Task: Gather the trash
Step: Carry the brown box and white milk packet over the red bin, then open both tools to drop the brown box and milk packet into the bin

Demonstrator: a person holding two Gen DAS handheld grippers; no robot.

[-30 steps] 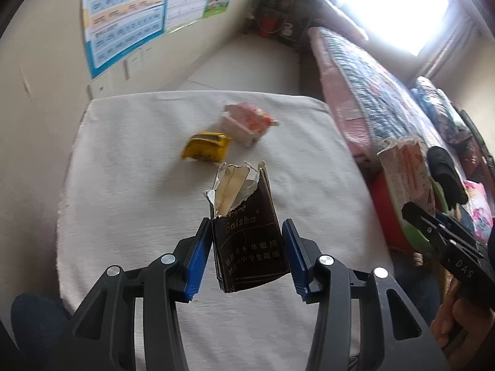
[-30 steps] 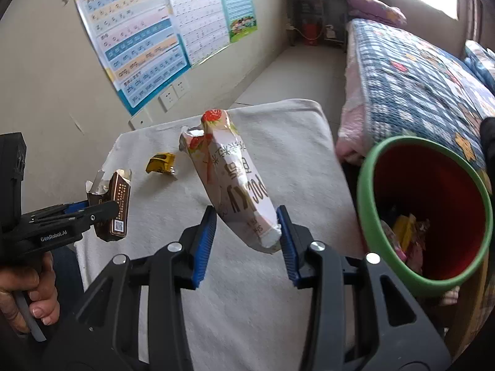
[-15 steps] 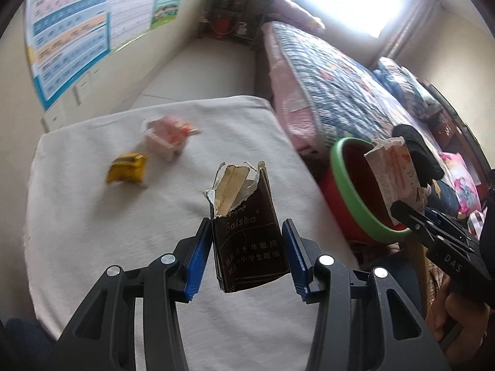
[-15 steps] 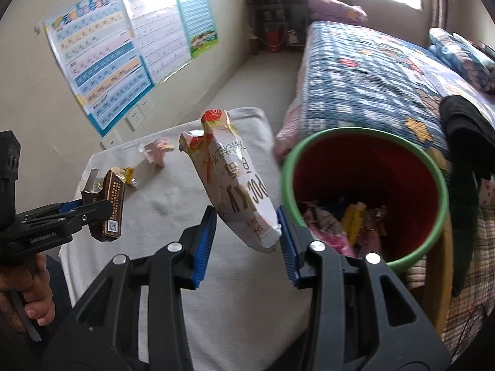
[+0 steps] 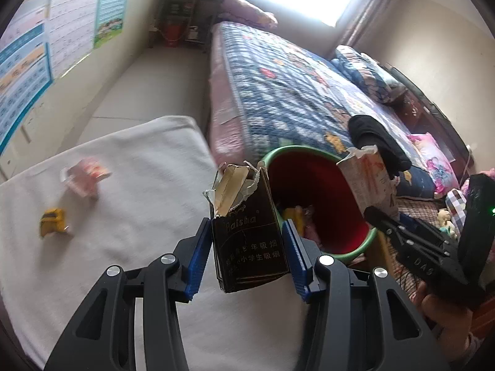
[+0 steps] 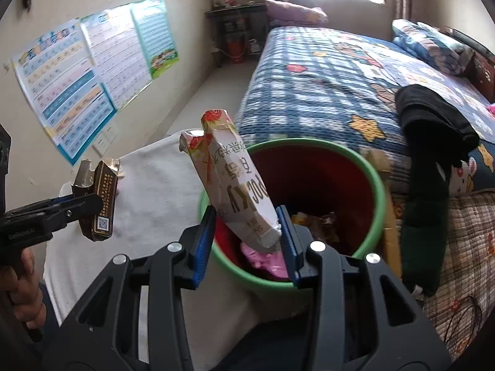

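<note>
Now both tongs up by bin [image 6: 376,185], red inside, green rim, trash at bottom. Left tongs [image 5: 247,256] pinch torn brown pack [image 5: 249,241], over table edge beside bin. Right tongs [image 6: 247,241] pinch white snack box [image 6: 238,191], tilted, above bin mouth. Yellow wrapper [image 5: 52,222] and pink cup [image 5: 84,176] lie on white table cloth [image 5: 139,204]. Bed [image 6: 324,80] close behind bin.

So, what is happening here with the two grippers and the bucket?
A person is clearing trash from a white-covered table. The left gripper holds a torn brown cigarette pack; the right gripper holds a white Pocky box over the green-rimmed red bucket, which already has wrappers in it. A yellow wrapper and a pink one lie on the table.
</note>
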